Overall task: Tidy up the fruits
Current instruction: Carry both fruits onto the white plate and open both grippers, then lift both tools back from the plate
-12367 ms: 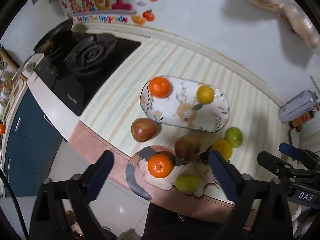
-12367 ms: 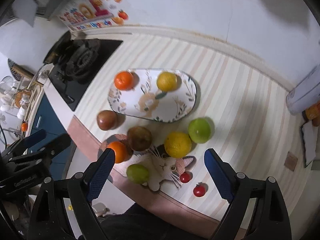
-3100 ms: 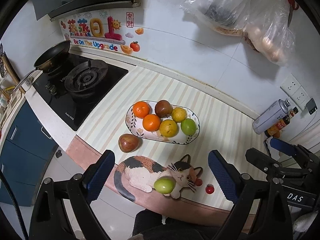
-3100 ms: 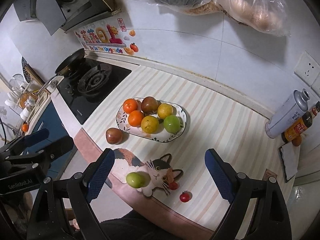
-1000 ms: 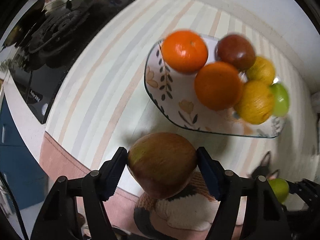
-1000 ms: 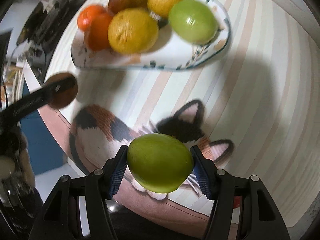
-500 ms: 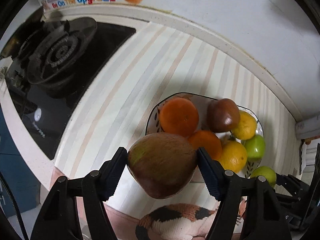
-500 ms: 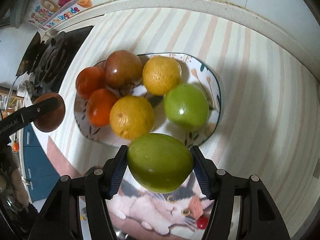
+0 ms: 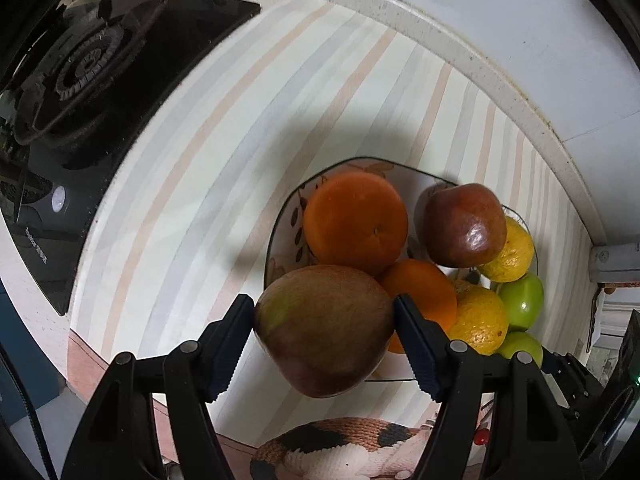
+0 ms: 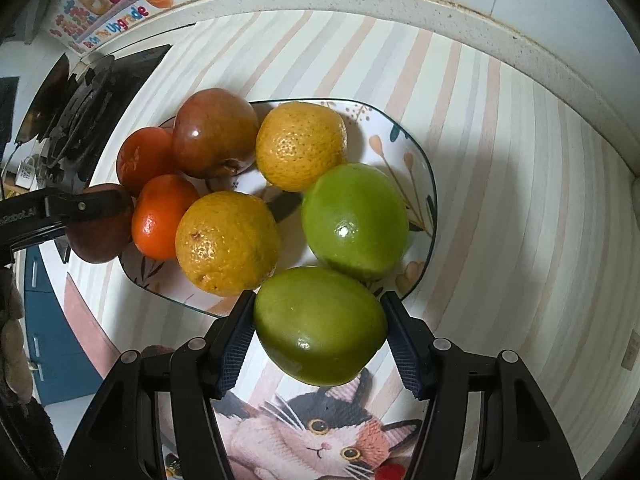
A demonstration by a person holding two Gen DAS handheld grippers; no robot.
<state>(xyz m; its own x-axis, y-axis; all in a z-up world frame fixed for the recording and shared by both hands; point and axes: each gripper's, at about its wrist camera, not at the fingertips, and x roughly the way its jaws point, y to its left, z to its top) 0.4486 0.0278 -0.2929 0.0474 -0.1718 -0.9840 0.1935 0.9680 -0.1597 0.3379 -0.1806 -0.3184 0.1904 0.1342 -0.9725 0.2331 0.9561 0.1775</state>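
My left gripper [image 9: 324, 320] is shut on a reddish-brown apple [image 9: 320, 332], held just above the near left rim of the patterned plate [image 9: 280, 252]. My right gripper [image 10: 318, 328] is shut on a green fruit [image 10: 320, 324], held at the plate's [image 10: 416, 168] near edge. The plate holds two oranges [image 10: 164, 216], two yellow citrus fruits [image 10: 228, 244], a red apple [image 10: 214, 134] and a green fruit [image 10: 354, 220]. The left gripper with its apple [image 10: 100, 228] also shows at the plate's left side in the right wrist view.
A cat-shaped mat [image 10: 312, 436] lies at the counter's front edge, with a small red tomato [image 10: 388, 472] on it. A black gas stove [image 9: 80, 76] stands to the left. The white wall ledge [image 10: 400, 4] runs behind the striped counter.
Both grippers have moved closer to the plate with their fruit. The apple now hangs over the plate's near left rim and the green fruit over its near edge.
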